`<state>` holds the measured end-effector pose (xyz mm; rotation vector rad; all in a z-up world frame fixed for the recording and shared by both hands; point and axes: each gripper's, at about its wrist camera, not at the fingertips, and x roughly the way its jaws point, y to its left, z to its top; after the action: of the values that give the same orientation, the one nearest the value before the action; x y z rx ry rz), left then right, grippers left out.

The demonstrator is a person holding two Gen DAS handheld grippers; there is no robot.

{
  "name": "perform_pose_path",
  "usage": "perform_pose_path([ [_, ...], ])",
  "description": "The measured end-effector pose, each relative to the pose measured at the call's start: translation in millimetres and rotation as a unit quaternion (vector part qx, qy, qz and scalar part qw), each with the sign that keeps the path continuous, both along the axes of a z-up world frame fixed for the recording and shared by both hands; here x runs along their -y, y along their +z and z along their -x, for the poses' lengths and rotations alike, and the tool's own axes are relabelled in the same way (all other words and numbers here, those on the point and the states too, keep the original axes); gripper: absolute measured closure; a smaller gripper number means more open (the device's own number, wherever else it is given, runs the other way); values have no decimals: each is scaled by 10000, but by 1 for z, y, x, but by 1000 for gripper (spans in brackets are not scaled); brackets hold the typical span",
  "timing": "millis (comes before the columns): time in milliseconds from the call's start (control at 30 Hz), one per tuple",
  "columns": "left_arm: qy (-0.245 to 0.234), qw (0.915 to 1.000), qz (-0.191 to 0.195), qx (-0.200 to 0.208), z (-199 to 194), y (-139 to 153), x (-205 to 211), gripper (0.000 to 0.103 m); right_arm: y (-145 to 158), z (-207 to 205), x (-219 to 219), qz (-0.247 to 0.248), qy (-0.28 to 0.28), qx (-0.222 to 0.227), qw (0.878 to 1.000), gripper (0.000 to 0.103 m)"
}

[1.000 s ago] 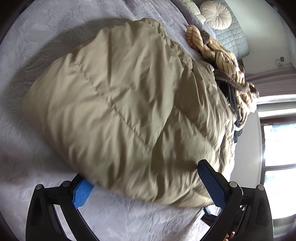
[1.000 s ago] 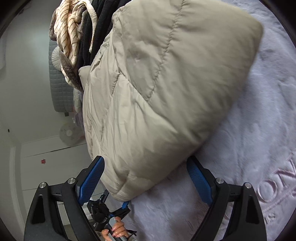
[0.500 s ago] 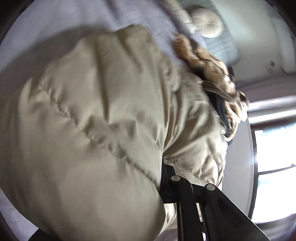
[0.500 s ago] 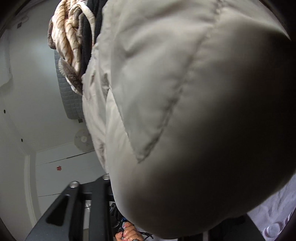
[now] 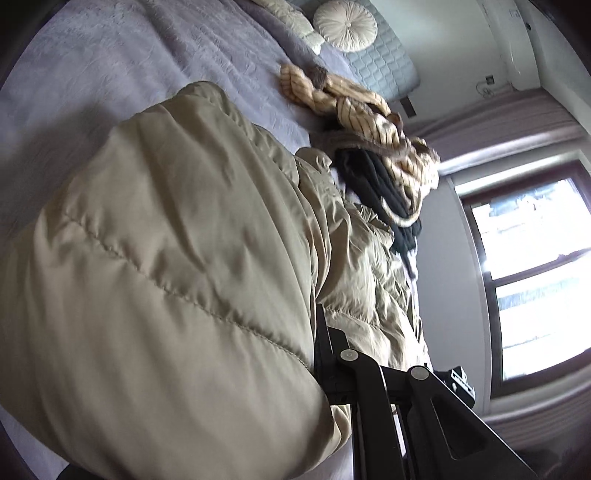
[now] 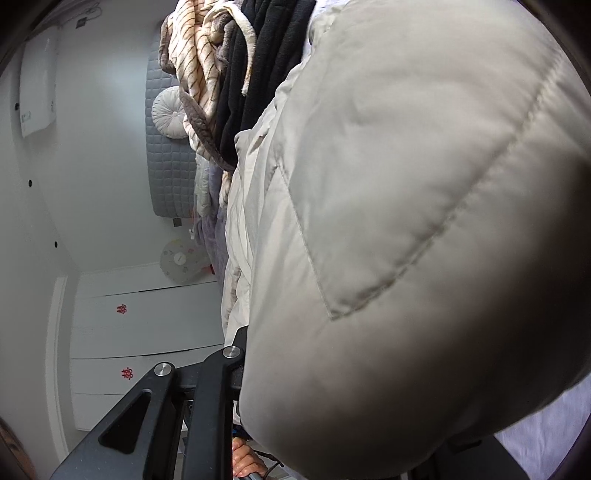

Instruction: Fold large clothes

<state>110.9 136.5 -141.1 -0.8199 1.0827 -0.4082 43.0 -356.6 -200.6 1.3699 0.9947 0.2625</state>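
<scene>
A puffy beige quilted jacket [image 5: 166, 258] lies on the lilac bedspread [image 5: 110, 55], its near end lifted and bulging over the camera. My left gripper [image 5: 318, 325] is shut on that near edge; one black finger [image 5: 328, 354] shows and the other is hidden under the fabric. In the right wrist view the same jacket [image 6: 406, 184] fills most of the picture. My right gripper [image 6: 246, 336] has its jaws closing on the jacket's edge, with the fabric pinched between them. Only its left finger [image 6: 221, 369] shows.
A heap of clothes lies past the jacket: a beige striped garment [image 5: 354, 107] and a black one [image 5: 380, 184]. A round cushion [image 5: 345, 24] rests at the headboard. A window [image 5: 528, 273] is at the right. White cupboard doors [image 6: 147, 332] and a person's hand [image 6: 245, 458] show at the right gripper's side.
Both grippers went from wide open around the jacket's near edge to closed on it. They have lifted the edge, so the jacket now bulges up in front of both cameras.
</scene>
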Motion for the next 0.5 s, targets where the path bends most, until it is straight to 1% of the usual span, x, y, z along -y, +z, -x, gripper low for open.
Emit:
perform_pose_path([
  [67, -13, 9999, 43, -124, 21, -3, -4, 88, -1, 22, -2, -12, 30, -84, 10000, 81],
  [200, 15, 9995, 99, -293, 62, -8, -9, 88, -3, 48, -1, -27, 143, -275, 9995, 81],
  [267, -8, 9994, 10, -350, 83, -11, -7, 88, -2, 58, 6, -84, 199, -289, 9993, 81],
  [367, 27, 9987, -110, -492, 112, -18, -4, 87, -9, 77, 10, -131, 337, -415, 9985, 81],
  [467, 21, 9980, -247, -576, 127, -30, 2, 87, -17, 88, 13, -90, 427, -447, 9980, 81],
  [500, 28, 9975, -299, -634, 130, -35, 4, 87, -16, 87, 17, -84, 441, -485, 9978, 80],
])
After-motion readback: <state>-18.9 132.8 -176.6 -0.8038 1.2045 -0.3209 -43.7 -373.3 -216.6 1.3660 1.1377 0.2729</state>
